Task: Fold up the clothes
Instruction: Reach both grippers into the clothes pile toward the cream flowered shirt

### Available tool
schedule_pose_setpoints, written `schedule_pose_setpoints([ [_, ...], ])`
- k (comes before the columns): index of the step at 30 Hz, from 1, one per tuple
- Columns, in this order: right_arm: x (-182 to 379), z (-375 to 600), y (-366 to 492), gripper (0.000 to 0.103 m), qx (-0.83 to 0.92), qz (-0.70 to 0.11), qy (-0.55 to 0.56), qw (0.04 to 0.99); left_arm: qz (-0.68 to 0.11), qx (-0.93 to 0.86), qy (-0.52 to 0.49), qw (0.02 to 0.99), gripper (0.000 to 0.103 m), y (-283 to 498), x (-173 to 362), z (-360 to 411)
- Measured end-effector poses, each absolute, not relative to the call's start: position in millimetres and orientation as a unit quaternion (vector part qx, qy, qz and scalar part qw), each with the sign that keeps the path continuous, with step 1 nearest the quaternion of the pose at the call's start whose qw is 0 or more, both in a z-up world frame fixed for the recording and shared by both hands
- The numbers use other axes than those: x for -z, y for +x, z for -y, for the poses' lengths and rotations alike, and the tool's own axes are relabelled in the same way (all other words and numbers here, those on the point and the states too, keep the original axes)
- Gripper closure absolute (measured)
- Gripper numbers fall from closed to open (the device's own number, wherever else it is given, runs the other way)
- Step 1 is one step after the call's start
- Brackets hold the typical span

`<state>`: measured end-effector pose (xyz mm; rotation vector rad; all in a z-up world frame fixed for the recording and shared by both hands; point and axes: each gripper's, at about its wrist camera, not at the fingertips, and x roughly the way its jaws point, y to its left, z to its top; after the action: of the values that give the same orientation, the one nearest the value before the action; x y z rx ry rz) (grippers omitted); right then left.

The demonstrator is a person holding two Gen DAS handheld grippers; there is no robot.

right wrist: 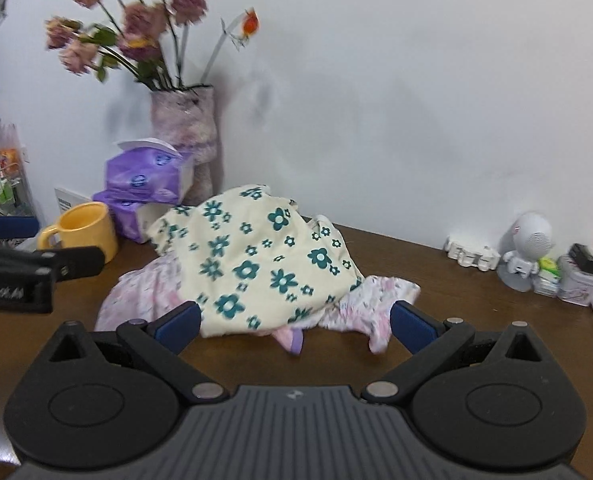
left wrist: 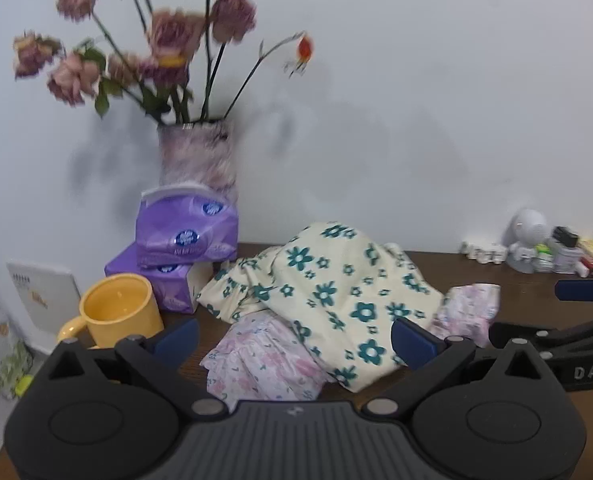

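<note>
Left wrist view: my left gripper [left wrist: 294,336] has its jaws spread wide, empty, low over the table [left wrist: 528,304]. The cream garment [left wrist: 328,292] lies crumpled dead ahead on a pink garment [left wrist: 264,356], its length running left to right.

Right wrist view: my right gripper [right wrist: 295,322] is likewise agape and empty, the heap's near edge just beyond its tips. Neither gripper looks clearly nearer.
</note>
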<state>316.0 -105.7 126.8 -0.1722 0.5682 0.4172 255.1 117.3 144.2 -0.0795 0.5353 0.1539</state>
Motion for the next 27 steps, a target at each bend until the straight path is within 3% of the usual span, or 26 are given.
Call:
schedule_pose_setpoints([
  [14, -68.9, 88.6, 449.4, 0.001, -0.188, -0.344, -0.069, 0.917, -0.323, -0.115, -0.072, 0.937, 0.007, 363.3, -103.4, -145.7],
  [16, -62.1, 87.6, 464.6, 0.006, -0.187, -0.351, -0.067, 0.915, -0.333, -0.119, -0.07, 0.933, 0.011, 376.2, -96.8, -145.4],
  [20, -45.8, 89.2, 490.6, 0.026, -0.187, -0.377, -0.041, 0.906, -0.348, -0.127, -0.092, 0.924, 0.023, 395.3, -83.4, -151.0],
  [25, -31.8, 91.2, 507.3, 0.029, -0.193, -0.376, -0.021, 0.906, -0.357, -0.123, -0.119, 0.918, 0.032, 410.2, -70.7, -157.9],
  [27, -27.7, 90.6, 511.3, 0.04, -0.199, -0.378, -0.015, 0.904, -0.359, -0.123, -0.124, 0.917, 0.038, 415.3, -66.1, -158.7],
])
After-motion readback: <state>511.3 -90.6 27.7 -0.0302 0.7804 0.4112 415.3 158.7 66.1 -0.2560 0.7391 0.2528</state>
